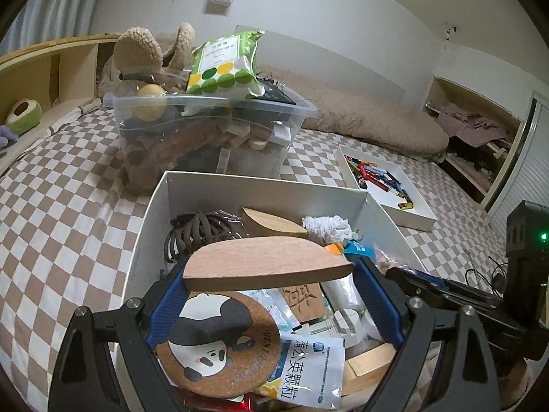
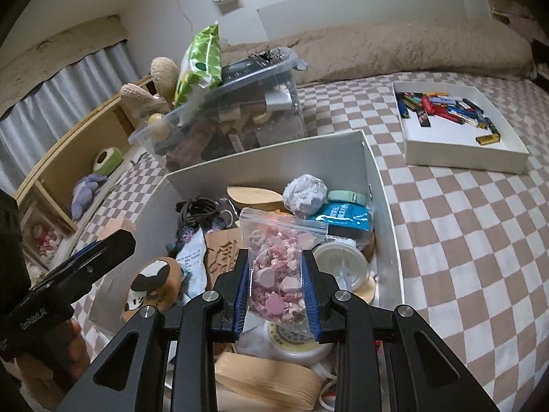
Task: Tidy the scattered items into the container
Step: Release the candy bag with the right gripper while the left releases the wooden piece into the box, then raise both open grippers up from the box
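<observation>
Two loaded tongs above one white box (image 2: 384, 206) of clutter.

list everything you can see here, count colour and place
white box: one, white, on the checked bed, full of items
wood block: one, pale, half-round, between the left gripper's pads
bead bag: one, clear with pink bits, between the right gripper's pads
panda coaster: one, cork, in the white box
hair ties: a bunch, brown, back left of the white box
clear bin: one, behind the white box, overfull
green pack: one, on top of the clear bin
tray: one, white, right, holding coloured sticks
left gripper: holding the block
right gripper: around the bag
</observation>
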`<state>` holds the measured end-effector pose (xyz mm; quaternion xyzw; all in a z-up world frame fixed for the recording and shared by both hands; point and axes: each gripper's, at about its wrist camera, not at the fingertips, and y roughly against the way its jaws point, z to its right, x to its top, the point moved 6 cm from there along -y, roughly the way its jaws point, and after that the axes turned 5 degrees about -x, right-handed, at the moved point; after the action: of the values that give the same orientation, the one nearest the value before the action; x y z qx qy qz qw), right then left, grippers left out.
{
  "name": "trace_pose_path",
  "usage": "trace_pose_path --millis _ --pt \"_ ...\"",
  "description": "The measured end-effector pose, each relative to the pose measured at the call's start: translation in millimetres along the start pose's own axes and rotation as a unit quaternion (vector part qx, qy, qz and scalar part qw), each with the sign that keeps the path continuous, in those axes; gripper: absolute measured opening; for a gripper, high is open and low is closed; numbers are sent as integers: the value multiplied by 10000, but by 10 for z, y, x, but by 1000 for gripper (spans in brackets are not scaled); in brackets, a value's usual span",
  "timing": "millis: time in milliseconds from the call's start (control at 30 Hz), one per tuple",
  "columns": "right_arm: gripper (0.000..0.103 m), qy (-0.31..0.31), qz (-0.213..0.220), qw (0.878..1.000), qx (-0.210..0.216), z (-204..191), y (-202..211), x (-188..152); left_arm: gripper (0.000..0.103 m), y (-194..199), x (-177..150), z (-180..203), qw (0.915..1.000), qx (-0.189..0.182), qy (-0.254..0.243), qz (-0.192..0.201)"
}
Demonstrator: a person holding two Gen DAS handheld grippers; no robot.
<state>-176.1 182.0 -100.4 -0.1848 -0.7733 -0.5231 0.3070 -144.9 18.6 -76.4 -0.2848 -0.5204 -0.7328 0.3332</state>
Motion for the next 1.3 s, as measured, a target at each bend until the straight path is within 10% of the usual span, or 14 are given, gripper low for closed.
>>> trace_pose_path --millis 100,1300 --pt "80 62 132 9999 2 -34 49 9 93 -35 -24 -2 10000 -3 -6 -36" --pt "81 -37 513 9981 344 -30 331 84 101 -78 -141 90 9995 61 -276 -158"
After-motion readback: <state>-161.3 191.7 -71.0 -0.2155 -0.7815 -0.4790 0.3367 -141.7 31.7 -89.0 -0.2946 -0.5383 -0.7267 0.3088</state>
